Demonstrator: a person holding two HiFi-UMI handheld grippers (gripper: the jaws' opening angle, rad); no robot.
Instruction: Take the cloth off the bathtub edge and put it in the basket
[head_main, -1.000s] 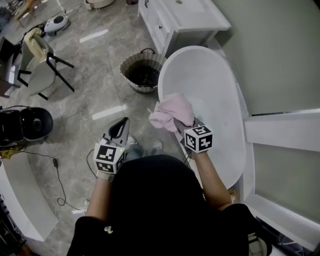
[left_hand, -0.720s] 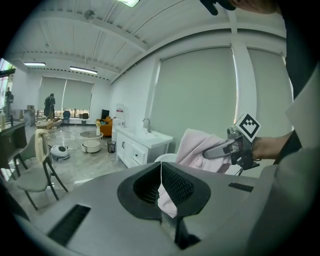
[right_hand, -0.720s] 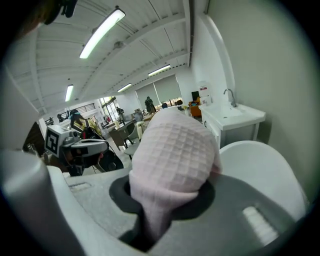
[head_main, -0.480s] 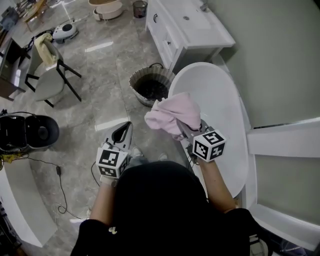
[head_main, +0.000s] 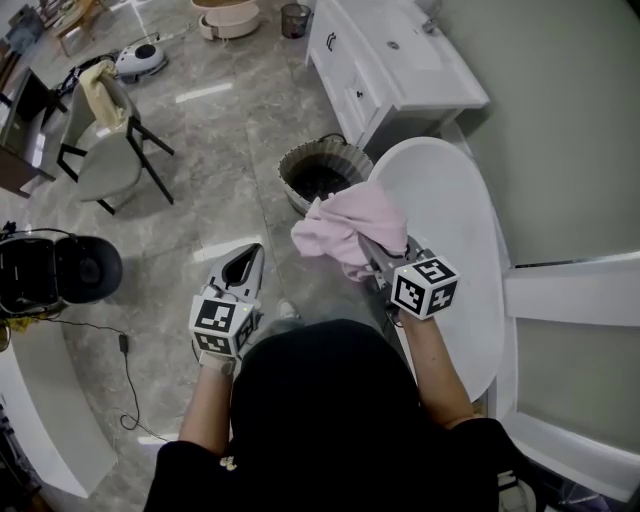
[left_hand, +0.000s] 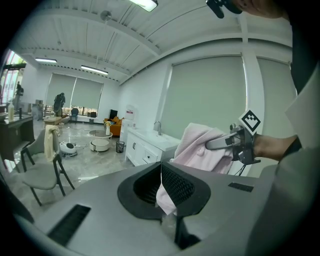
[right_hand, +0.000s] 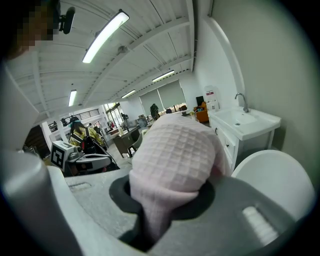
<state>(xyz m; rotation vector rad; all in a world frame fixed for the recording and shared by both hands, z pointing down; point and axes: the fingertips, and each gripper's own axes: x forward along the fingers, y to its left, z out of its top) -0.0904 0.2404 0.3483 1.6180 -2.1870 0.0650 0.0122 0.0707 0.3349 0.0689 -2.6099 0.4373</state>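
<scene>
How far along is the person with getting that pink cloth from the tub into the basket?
Done: the pink cloth is off the bathtub edge and up in the air. In hand: the right gripper has its jaws shut on it, with the cloth bunched over them. Left: carry it over the basket on the floor just past the tub's end and let go; nothing pink lies in it yet.
</scene>
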